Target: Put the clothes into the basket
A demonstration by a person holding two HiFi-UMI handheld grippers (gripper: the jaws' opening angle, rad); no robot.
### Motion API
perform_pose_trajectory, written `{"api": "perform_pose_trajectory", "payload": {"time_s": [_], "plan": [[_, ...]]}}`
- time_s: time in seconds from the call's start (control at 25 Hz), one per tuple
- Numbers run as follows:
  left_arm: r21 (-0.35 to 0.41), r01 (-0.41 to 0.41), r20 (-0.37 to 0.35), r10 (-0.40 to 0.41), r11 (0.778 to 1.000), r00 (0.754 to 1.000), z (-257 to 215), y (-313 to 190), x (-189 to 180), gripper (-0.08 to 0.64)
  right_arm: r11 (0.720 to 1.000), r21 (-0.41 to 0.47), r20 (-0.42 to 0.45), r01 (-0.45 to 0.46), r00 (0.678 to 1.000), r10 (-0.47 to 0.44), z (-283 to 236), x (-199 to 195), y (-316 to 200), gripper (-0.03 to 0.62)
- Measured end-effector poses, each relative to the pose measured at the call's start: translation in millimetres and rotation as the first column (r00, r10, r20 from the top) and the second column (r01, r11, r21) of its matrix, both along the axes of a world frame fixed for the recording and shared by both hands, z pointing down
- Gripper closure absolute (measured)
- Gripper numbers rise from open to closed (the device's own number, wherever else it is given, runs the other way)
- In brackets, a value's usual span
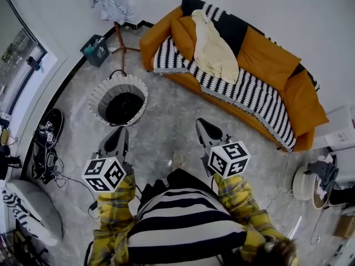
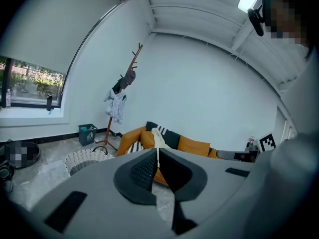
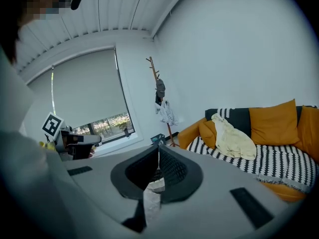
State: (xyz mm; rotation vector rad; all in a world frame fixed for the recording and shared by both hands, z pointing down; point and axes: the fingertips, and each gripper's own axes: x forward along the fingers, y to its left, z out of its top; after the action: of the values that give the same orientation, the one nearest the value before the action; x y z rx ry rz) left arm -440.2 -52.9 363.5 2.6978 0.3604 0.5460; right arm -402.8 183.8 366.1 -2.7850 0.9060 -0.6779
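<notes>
A pale yellow garment [image 1: 213,49] lies draped over the back and seat of the orange sofa [image 1: 266,60]; it also shows in the left gripper view [image 2: 158,137] and the right gripper view [image 3: 233,138]. The white woven basket [image 1: 99,93] with a dark inside stands on the floor left of the sofa, and its rim [image 2: 85,157] shows in the left gripper view. My left gripper [image 1: 118,133] [image 2: 158,151] is shut and holds nothing, just short of the basket. My right gripper [image 1: 204,124] [image 3: 159,147] is shut and holds nothing, aimed toward the sofa.
A wooden coat rack [image 1: 119,35] with clothes [image 1: 113,1] stands in the corner beside a blue bin [image 1: 95,50]. Shoes and cables [image 1: 47,143] lie by the window wall, with a cushion [image 1: 33,212] near them. A striped blanket [image 1: 244,93] covers the sofa seat.
</notes>
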Motion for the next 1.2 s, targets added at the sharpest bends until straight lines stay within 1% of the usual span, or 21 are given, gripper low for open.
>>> {"api": "perform_pose_trajectory", "payload": {"time_s": [0.08, 0.2, 0.36, 0.56, 0.72, 1.0, 1.08, 1.2], "plan": [[0.0, 0.014, -0.005, -0.014, 1.0, 1.0, -1, 0, 17, 0.535, 1.0, 0.013, 0.001, 0.02, 1.0, -0.02, 0, 18, -3, 0.565], [-0.009, 0.008, -0.005, -0.008, 1.0, 1.0, -2, 7, 43, 0.535, 0.998, 0.029, 0.003, 0.049, 0.999, -0.05, -2, 45, -4, 0.565], [-0.028, 0.012, 0.004, -0.012, 1.0, 1.0, -5, 15, 74, 0.535, 0.996, 0.028, -0.004, 0.08, 0.997, -0.08, -6, 81, -4, 0.565], [0.011, 0.021, 0.024, -0.021, 1.0, 0.999, -3, 21, 110, 0.535, 0.993, 0.043, -0.021, 0.11, 0.994, -0.109, -7, 123, -5, 0.565], [0.013, 0.037, 0.02, -0.037, 0.999, 0.999, -2, 27, 133, 0.535, 0.991, 0.036, -0.032, 0.13, 0.991, -0.129, -3, 150, -4, 0.565], [0.003, 0.02, 0.025, -0.02, 1.0, 0.999, -1, 39, 164, 0.535, 0.991, 0.05, -0.008, 0.121, 0.993, -0.121, 8, 179, 0, 0.563], [-0.01, 0.01, 0.021, -0.01, 1.0, 1.0, 0, 41, 176, 0.535, 0.993, 0.047, 0.001, 0.112, 0.994, -0.112, 11, 189, 1, 0.563], [-0.014, -0.015, 0.033, 0.016, 1.0, 0.999, 8, 44, 199, 0.535, 0.994, 0.037, 0.007, 0.098, 0.995, -0.099, 17, 203, 2, 0.563]]}}
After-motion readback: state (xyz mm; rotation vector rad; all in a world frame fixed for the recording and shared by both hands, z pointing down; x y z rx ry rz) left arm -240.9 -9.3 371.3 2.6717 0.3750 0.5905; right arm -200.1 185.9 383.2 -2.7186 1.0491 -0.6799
